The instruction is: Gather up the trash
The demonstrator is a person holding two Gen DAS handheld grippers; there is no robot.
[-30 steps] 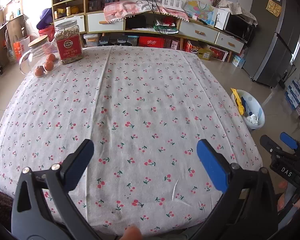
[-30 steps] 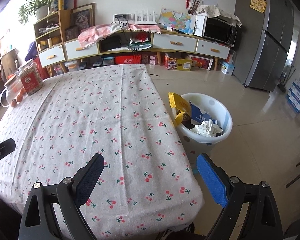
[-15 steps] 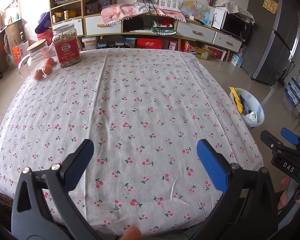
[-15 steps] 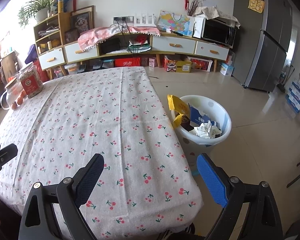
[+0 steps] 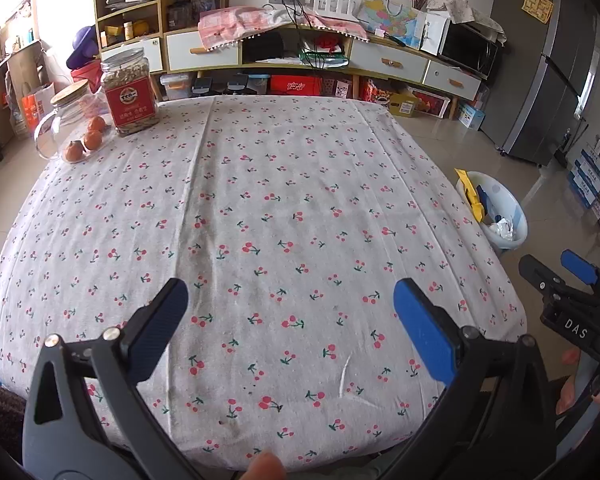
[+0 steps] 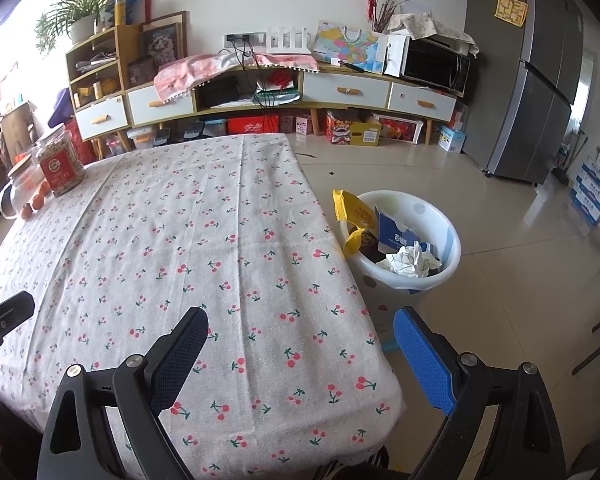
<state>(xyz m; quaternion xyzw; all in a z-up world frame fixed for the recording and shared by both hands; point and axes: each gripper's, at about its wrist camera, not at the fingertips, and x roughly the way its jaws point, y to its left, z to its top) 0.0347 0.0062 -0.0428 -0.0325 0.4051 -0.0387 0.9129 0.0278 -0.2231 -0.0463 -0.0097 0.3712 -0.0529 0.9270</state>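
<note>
At far left on the table (image 5: 300,208), a kettle (image 5: 64,116), oranges (image 5: 92,140) and a jar (image 5: 130,92) stand close together. Left gripper (image 5: 290,322) hangs over the cloth's near edge, jaws spread wide, holding nothing. Right gripper (image 6: 300,344) sits at the table's right corner, likewise wide apart and empty. On the floor just right of the table, the bin (image 6: 444,232) contains a yellow wrapper (image 6: 354,210), blue carton (image 6: 392,230) and crumpled paper (image 6: 408,260).

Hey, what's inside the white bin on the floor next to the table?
The white bin holds a yellow wrapper hanging over its rim, a blue and white carton, and crumpled white paper. Something dark lies underneath, but the pile covers it.
</note>
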